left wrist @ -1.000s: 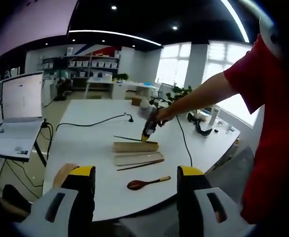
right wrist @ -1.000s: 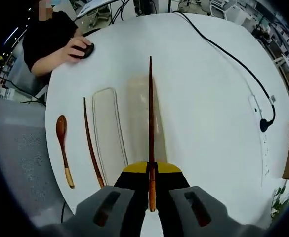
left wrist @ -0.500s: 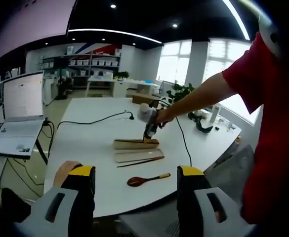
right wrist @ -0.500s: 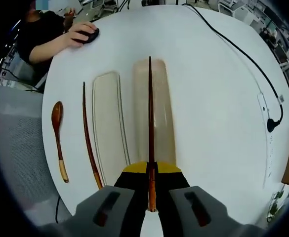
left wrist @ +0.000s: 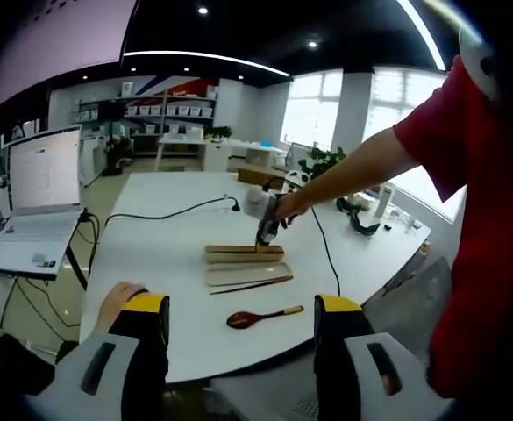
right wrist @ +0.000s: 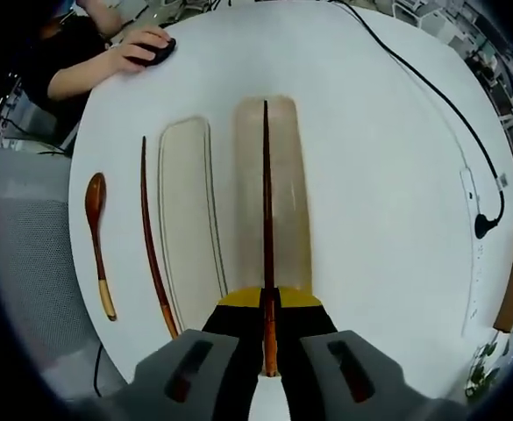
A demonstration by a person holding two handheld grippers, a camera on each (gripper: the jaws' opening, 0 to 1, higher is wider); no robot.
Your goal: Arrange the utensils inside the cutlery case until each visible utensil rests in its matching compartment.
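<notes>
On the white table point(right wrist: 388, 175), going left to right in the right gripper view, a wooden spoon point(right wrist: 96, 244) lies nearest the edge, then a loose chopstick point(right wrist: 151, 237) just beside it, then the flat lid point(right wrist: 188, 219) of the case, then the open case point(right wrist: 287, 193) itself. The right tool point(right wrist: 269, 346) is pressed together on the thick end of a second chopstick point(right wrist: 266, 202), which runs lengthways down the middle of the case.

Compared with a second ago, that held chopstick has gone from hanging skewed over the far edge of the case to lying straight along its length, with its tip now close to the case's far end. In the left gripper view the right tool point(left wrist: 263, 233) has come down from above the case point(left wrist: 244, 253) to sit right at it. I judge the chopstick is about to be set into its compartment, or is just touching down; whether it already rests on the floor of the case I cannot tell.

The left tool point(left wrist: 241, 351) is spread wide with nothing between its jaws, held back from the table, well apart from the spoon point(left wrist: 263, 317) and the other chopstick point(left wrist: 251, 285). Those two are not yet in the case, so most of the task remains.

Someone else's hand point(right wrist: 142, 46) rests on a computer mouse at the far side of the table.
</notes>
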